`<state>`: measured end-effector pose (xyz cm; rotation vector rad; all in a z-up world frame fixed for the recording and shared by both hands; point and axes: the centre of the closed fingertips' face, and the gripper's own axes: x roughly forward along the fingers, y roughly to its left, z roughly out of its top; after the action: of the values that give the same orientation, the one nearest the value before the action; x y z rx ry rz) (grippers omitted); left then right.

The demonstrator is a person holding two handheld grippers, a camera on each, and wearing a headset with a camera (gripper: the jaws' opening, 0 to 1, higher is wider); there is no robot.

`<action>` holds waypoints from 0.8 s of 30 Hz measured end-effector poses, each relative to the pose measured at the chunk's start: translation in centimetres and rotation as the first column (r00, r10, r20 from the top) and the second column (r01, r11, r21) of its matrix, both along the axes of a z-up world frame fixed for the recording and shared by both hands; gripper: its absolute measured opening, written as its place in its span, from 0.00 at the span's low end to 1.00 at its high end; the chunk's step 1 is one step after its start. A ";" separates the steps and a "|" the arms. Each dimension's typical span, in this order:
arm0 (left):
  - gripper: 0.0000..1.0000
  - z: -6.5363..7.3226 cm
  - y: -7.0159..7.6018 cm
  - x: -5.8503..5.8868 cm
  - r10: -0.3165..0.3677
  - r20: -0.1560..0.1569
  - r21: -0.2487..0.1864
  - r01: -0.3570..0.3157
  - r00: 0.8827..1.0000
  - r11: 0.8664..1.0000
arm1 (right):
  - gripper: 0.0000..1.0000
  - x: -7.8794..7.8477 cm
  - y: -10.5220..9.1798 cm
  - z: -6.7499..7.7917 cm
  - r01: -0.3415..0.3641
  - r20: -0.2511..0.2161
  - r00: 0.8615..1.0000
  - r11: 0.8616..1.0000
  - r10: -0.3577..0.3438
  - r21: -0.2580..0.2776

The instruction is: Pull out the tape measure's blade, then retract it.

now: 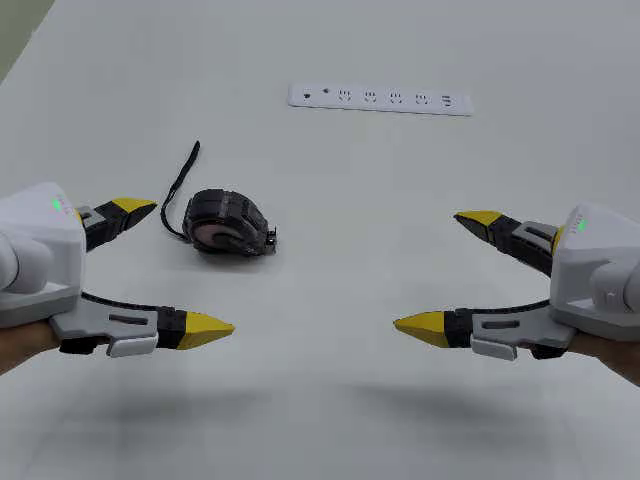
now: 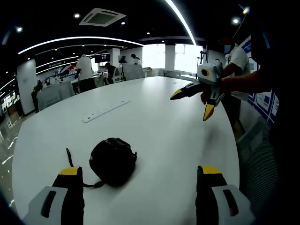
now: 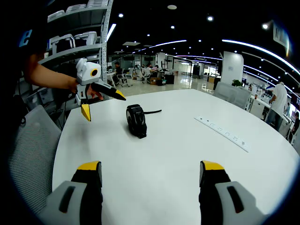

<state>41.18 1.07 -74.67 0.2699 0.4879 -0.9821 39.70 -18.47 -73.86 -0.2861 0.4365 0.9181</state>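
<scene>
Head view: tape lies on its side on the counter, left of centre. Its strap trails away from you, and the power strip is well beyond, out of the way. Left tongs are spread wide and empty, just beside the tape with the upper tip near the case. Right tongs are also spread and empty, well apart from it on the right. The hook faces the right tongs and sits at the case mouth, so I read the blade as fully in and the pull as not yet started. The layout makes sense: left pins the case, right takes the hook. Left gripper view: tape sits ahead between your own jaws, nearer the one at the view's left, untouched. You're lined up to close on the case. Right tongs hang over the counter further off, jaws apart. Right gripper view: tape is well ahead, roughly on the jaw centreline, hook end toward you, with the left tongs left of it. Bring the right in low. The hook is small, so expect a slip if you come in high.
</scene>
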 end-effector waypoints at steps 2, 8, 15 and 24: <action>0.98 -0.1 -0.3 0.3 -0.008 -0.001 0.004 0.008 1.000 1.000 | 0.87 0.4 0.3 0.0 -0.008 0.002 1.000 1.000 0.008 0.000; 0.97 -0.6 -0.7 1.1 -0.034 -0.002 0.020 0.034 0.999 0.999 | 0.85 1.2 1.0 -0.2 -0.035 0.005 0.999 0.999 0.035 -0.005; 0.95 -1.0 -0.8 1.9 -0.068 -0.008 0.048 0.068 0.998 0.996 | 0.81 2.1 2.0 -0.7 -0.079 0.007 0.997 0.997 0.079 -0.014; 0.85 -1.4 -0.9 3.3 -0.120 -0.011 0.084 0.121 0.993 0.989 | 0.74 3.4 3.6 -1.4 -0.127 0.010 0.992 0.992 0.127 -0.019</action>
<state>44.50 0.15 -76.08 0.3761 0.5235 -1.0814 43.06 -14.89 -75.23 -0.3385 0.4201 1.0371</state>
